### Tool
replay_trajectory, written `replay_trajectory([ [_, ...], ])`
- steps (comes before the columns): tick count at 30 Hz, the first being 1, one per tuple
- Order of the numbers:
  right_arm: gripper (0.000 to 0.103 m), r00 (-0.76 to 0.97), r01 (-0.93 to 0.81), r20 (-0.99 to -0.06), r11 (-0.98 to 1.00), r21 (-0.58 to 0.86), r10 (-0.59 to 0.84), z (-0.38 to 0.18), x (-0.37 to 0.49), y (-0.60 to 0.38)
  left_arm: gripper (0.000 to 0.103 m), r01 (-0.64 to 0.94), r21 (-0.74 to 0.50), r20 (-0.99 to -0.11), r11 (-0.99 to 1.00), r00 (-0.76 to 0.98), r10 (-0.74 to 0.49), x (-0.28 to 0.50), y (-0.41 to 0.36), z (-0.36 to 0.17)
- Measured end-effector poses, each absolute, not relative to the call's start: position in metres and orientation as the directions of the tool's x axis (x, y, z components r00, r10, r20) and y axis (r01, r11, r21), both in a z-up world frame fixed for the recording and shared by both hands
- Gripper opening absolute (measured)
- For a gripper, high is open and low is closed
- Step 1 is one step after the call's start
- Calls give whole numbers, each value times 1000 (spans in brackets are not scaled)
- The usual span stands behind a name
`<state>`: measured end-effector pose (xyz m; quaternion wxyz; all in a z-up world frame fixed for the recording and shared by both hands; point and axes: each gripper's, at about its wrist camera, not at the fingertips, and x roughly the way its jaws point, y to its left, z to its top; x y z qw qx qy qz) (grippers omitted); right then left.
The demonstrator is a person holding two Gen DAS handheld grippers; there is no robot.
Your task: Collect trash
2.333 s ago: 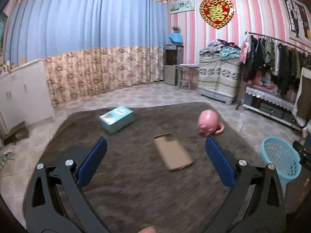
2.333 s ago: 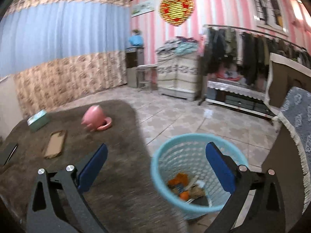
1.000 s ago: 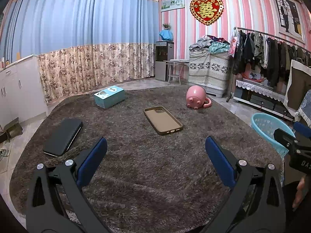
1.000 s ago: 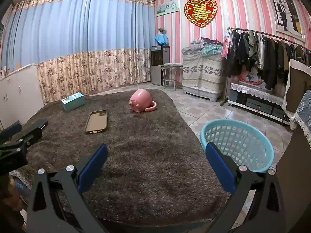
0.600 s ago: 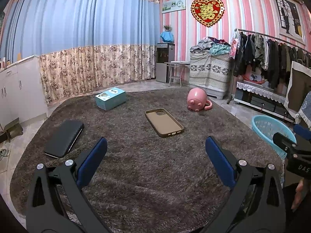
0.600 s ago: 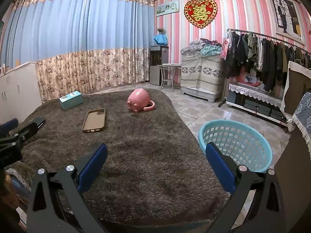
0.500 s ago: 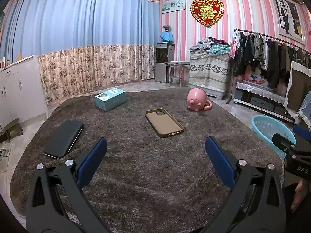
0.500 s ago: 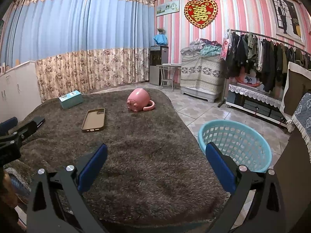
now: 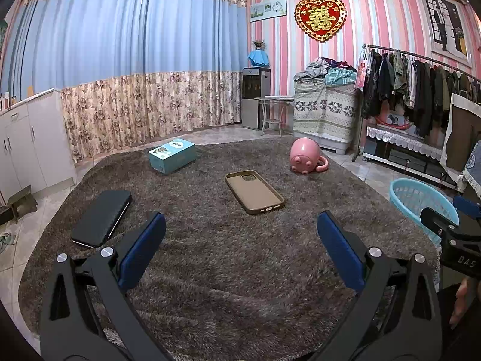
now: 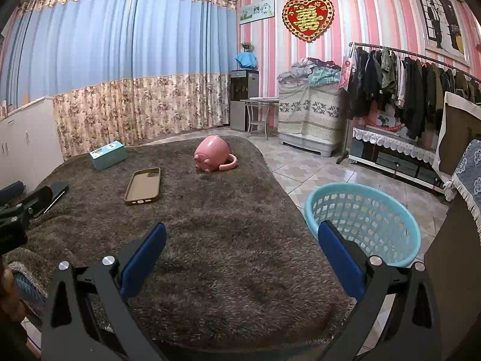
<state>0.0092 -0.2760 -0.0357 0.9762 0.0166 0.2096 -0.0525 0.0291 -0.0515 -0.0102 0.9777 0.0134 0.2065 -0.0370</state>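
Two hand-held grippers hover over a shaggy grey-brown rug [image 9: 240,258] in a bedroom with pink striped walls. The left gripper [image 9: 241,242] has its blue-padded jaws spread wide and empty, and the right gripper [image 10: 241,242] is likewise held wide apart with nothing between its pads.

Four items lie on the rug. A tan rubber phone case [image 9: 254,191] rests face-up near the middle, and a rounded pink ceramic mug with a curled handle [image 9: 305,156] lies tipped on its side farther back toward the right. A teal cardboard box [image 9: 172,155] sits near the rug's far left edge, and a flat black rectangular case [image 9: 101,217] lies at the near left.

The round light-blue plastic mesh basket [image 10: 362,221] stands on the tiled floor just beside the rug's right edge, close to the right gripper's right finger. From this angle only its inner walls show; its bottom is out of sight.

A red heart-shaped wall ornament [image 10: 308,18] hangs above a rack of dark clothing [image 10: 399,84]. Blue and floral curtains [image 9: 135,84] cover the far wall.
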Motion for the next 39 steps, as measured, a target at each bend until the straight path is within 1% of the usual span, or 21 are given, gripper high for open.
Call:
replay_trajectory([
  [39, 99, 905, 126, -410, 992, 12, -110, -37, 11, -283, 98, 81, 25, -403, 996, 913, -64, 26, -53, -17],
])
